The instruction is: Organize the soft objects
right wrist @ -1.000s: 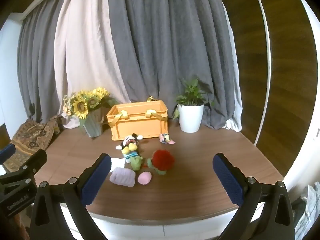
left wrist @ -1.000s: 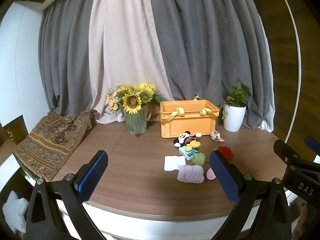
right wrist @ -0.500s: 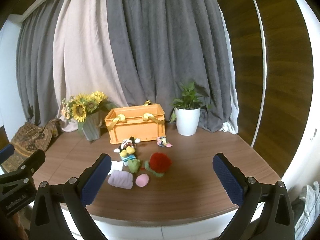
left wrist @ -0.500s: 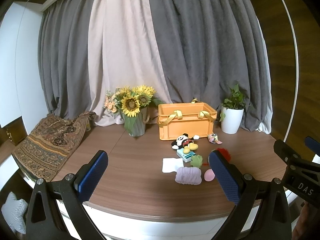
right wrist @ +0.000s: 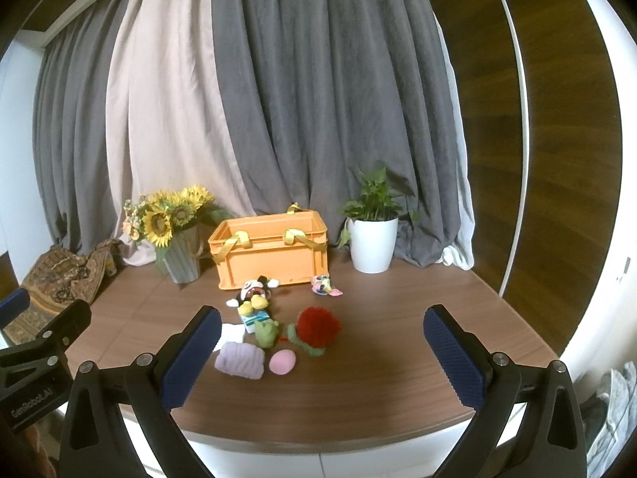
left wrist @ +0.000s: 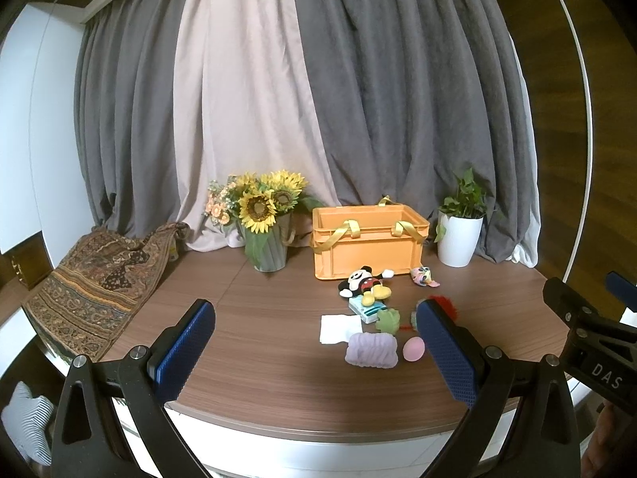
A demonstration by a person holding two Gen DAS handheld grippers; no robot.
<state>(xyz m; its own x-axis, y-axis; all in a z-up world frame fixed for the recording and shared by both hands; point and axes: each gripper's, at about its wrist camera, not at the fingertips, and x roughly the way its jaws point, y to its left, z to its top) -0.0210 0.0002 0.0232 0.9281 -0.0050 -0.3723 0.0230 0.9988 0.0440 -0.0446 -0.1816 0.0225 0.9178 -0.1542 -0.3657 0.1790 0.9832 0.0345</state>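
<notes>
An orange crate [left wrist: 368,245] [right wrist: 270,253] with yellow handles stands at the back of the wooden table. In front of it lie a Mickey plush [left wrist: 364,281] [right wrist: 254,292], a small pastel toy [left wrist: 424,277] [right wrist: 324,285], a red pompom toy [right wrist: 318,326], a green plush [right wrist: 266,332], a lilac knitted roll [left wrist: 371,350] [right wrist: 239,362], a pink egg [left wrist: 414,348] [right wrist: 282,361], a teal packet [left wrist: 364,310] and a white cloth [left wrist: 338,328]. My left gripper [left wrist: 316,352] and right gripper [right wrist: 320,354] are both open and empty, held back at the table's near edge.
A sunflower vase [left wrist: 266,231] [right wrist: 181,247] stands left of the crate and a white potted plant [left wrist: 460,231] [right wrist: 372,235] right of it. A patterned cloth [left wrist: 99,279] drapes over the table's left edge. Grey and beige curtains hang behind.
Both grippers have drawn slightly back and up from the table, so the objects look a little smaller and lower. Nothing on the table has moved.
</notes>
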